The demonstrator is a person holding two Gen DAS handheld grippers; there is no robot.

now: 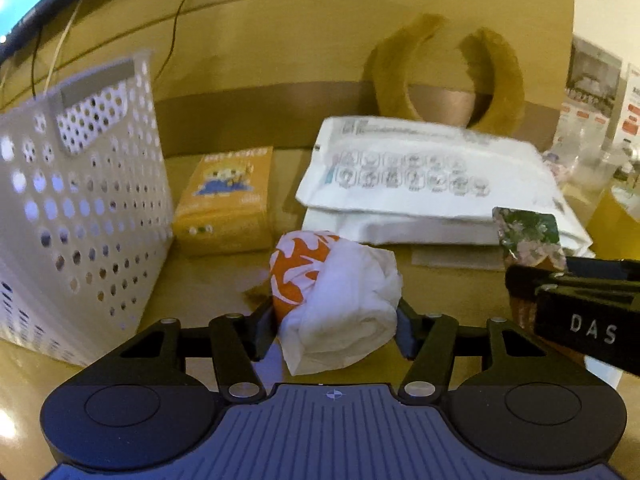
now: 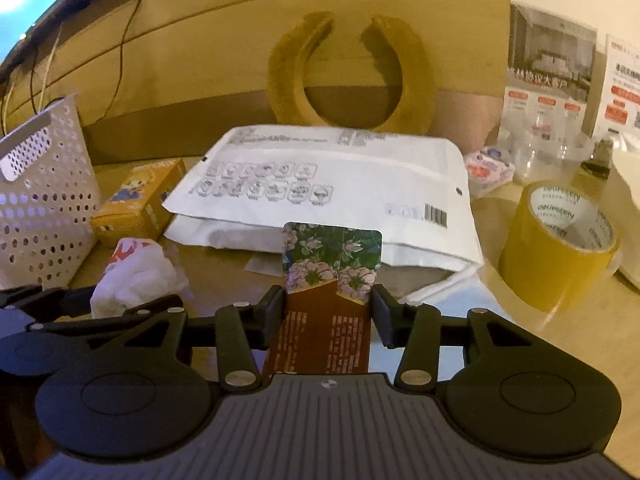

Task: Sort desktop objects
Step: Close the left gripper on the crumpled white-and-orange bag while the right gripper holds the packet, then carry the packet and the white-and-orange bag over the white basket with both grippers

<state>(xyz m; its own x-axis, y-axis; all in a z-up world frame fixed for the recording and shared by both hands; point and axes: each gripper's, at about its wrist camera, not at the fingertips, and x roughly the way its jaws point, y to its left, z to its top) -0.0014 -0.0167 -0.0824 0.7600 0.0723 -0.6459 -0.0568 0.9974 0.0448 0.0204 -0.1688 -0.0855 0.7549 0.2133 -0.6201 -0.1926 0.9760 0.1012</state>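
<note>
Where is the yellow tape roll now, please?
In the right wrist view, the yellow tape roll stands on the desk at the right, beside the white mailer bag, right of the right gripper.

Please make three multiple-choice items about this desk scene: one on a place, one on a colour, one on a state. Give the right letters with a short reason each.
1. Where does the basket stand?
A. left of the orange box
B. on the white bag
C. inside the tape roll

2. What colour is the tape roll?
A. blue
B. yellow
C. black

3. What does the left tool hold?
A. nothing
B. the floral packet
C. a crumpled white-and-orange wrapper

Answers:
1 A, the left wrist view shows the basket just left of the box.
2 B, its outer band is yellow.
3 C, the fingers press both sides of the wrapper; the right tool grips the packet.
</note>
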